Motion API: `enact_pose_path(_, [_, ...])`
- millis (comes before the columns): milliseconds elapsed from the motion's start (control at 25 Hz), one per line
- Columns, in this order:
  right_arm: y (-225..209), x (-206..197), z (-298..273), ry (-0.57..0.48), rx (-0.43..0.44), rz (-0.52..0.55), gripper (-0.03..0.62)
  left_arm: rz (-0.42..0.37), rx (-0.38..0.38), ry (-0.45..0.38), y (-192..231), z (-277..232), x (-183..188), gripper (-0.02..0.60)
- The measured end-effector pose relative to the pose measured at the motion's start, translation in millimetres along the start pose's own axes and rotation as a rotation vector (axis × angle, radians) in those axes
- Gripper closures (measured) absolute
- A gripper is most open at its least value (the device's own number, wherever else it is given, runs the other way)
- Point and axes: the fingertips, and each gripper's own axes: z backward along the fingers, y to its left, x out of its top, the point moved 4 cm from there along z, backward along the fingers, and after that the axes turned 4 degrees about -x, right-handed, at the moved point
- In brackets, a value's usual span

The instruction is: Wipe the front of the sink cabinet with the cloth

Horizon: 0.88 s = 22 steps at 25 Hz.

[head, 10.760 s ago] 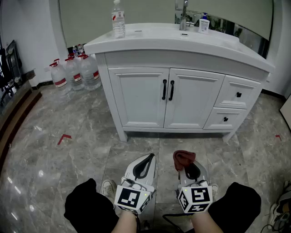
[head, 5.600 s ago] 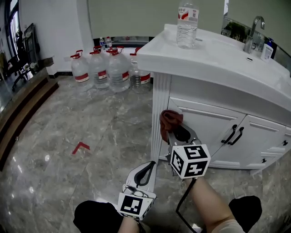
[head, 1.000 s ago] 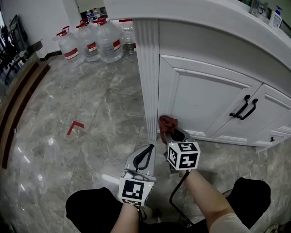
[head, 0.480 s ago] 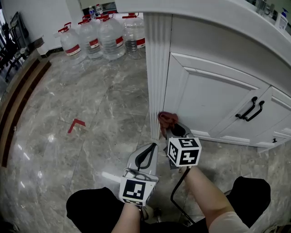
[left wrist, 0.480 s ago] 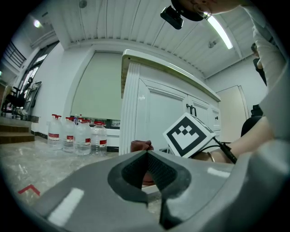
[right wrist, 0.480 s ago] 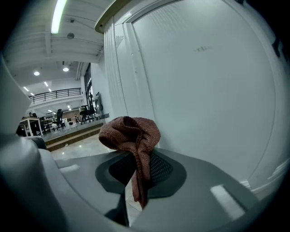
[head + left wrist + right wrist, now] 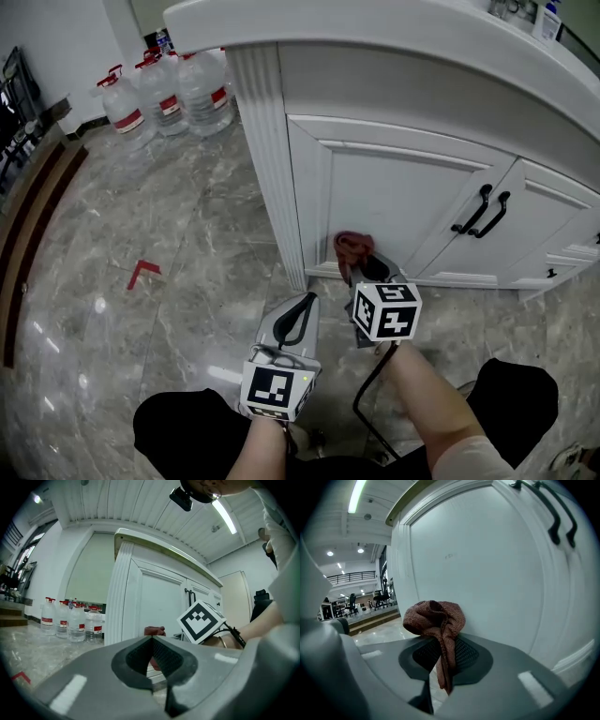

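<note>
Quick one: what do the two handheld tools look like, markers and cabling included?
Left tool and right tool: light grey tapered bodies, black meshed pads. Each carries a white cube with black square markers. Black cable trails from the right one. Forearms unsleeved.

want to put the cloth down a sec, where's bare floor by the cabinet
Bare marble floor left of the corner post, around the red tape mark, up to the water jugs. Crowded by the door, where the right gripper holds the cloth.

2 tools (image 7: 304, 302) (image 7: 362, 266), 1 cloth (image 7: 352, 247), 1 cabinet (image 7: 394, 187), 2 door handles (image 7: 479, 208) (image 7: 498, 214).
</note>
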Motion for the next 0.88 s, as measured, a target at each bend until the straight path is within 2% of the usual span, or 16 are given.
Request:
enact_pose_path(560, [-96.3, 5.5, 55.1, -0.011, -0.176, -0.031, 0.507, 0.011, -0.08, 0.014, -50.8, -39.0, -0.6, 0.581])
enact_pose_path(880, [-124.2, 7.5, 77.1, -0.014, -0.216, -0.026, 0.505, -0.004, -0.108, 0.027, -66.8, -52.5, -3.7, 0.581])
